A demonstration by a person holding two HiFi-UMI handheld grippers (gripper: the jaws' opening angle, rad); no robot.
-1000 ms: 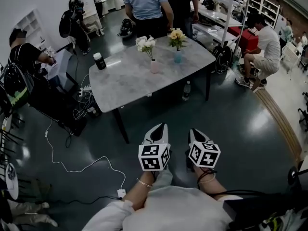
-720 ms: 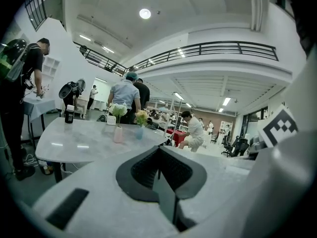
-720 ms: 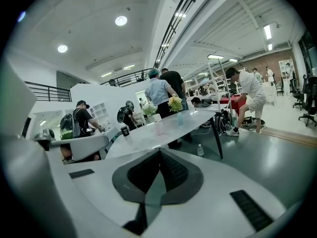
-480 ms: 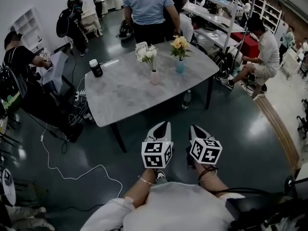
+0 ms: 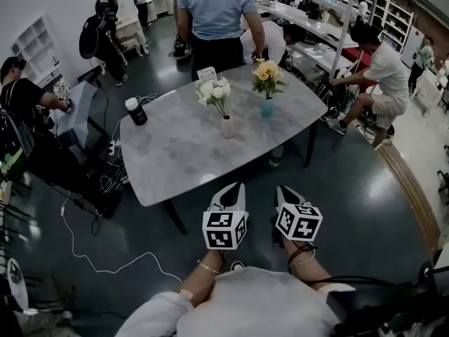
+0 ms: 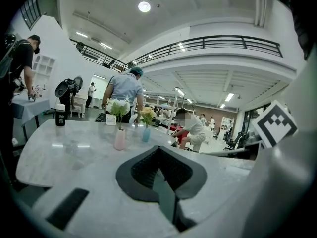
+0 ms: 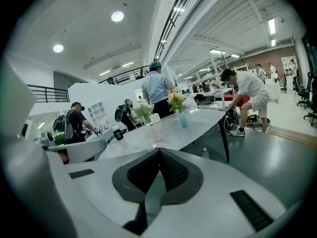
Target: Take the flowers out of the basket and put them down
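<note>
Here, we are standing at the near edge of the marble table (image 5: 175, 153), with open dark floor (image 5: 365, 195) spreading to our right and a white cable (image 5: 90, 258) trailing across it on the left. We are holding the left gripper (image 5: 234, 188) and right gripper (image 5: 282, 189) side by side, both pointing at the table, each with jaws pressed together on nothing. The white flowers (image 5: 213, 90) are sitting upright in a pink vase (image 5: 228, 126), the yellow flowers (image 5: 266, 71) in a blue vase (image 5: 267, 108) just beside, both toward the table's far side.

Grey marble-top table (image 5: 182, 153) on dark glossy floor (image 5: 351, 202); white wall (image 5: 56, 5), shelving (image 5: 31, 41) behind
</note>
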